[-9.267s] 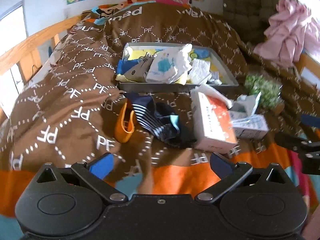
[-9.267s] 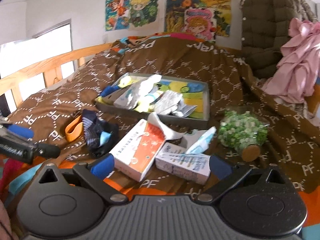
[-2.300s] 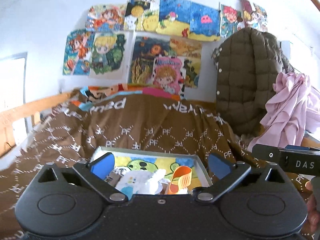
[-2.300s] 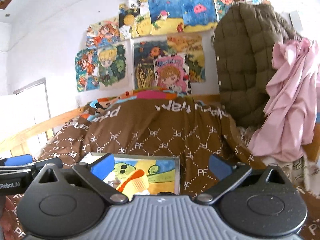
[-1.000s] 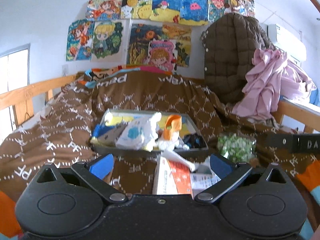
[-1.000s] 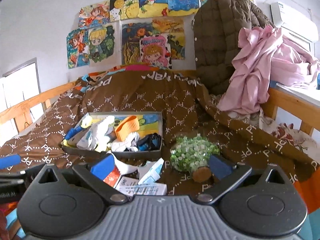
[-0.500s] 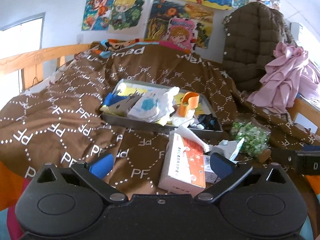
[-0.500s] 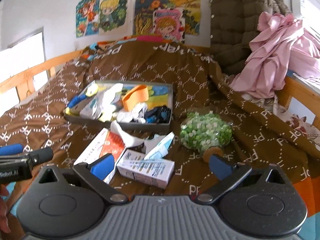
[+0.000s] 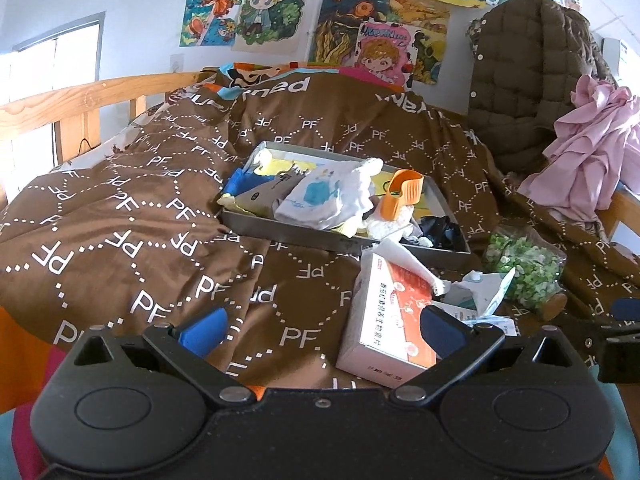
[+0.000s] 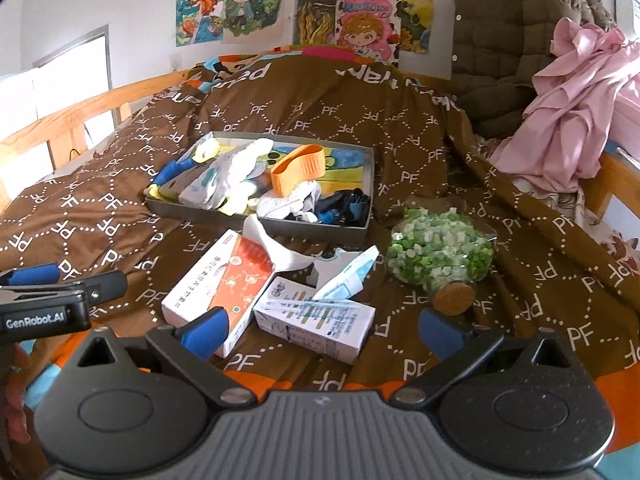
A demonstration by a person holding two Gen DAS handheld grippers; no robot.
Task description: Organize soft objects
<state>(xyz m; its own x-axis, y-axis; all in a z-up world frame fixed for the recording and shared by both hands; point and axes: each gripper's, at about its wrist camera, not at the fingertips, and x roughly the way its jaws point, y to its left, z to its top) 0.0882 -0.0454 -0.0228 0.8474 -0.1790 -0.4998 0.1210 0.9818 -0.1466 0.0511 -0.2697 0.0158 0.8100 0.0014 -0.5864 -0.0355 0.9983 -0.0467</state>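
Note:
A grey tray (image 9: 288, 233) (image 10: 320, 229) lies on the brown bedspread, holding white cloths (image 9: 328, 196) (image 10: 224, 184), an orange band (image 9: 400, 196) (image 10: 298, 168) and a dark sock (image 9: 438, 230) (image 10: 344, 206). My left gripper (image 9: 322, 330) stands open, low and in front of the tray, nothing between its fingers. My right gripper (image 10: 320, 330) is open too, hanging over the boxes. The left gripper's side shows at the left edge of the right wrist view.
A red-and-white box (image 9: 390, 312) (image 10: 218, 280), a small white box (image 10: 316, 320) and torn packaging lie in front of the tray. A bag of green pellets (image 10: 438, 252) (image 9: 524, 268) sits to the right. Wooden bed rails (image 9: 60, 108), a brown jacket (image 10: 496, 40) and pink cloth (image 10: 568, 120) border the bed.
The orange band and dark sock went from the bedspread into the tray. Both grippers have pulled back and tilted down from the tray and stayed open.

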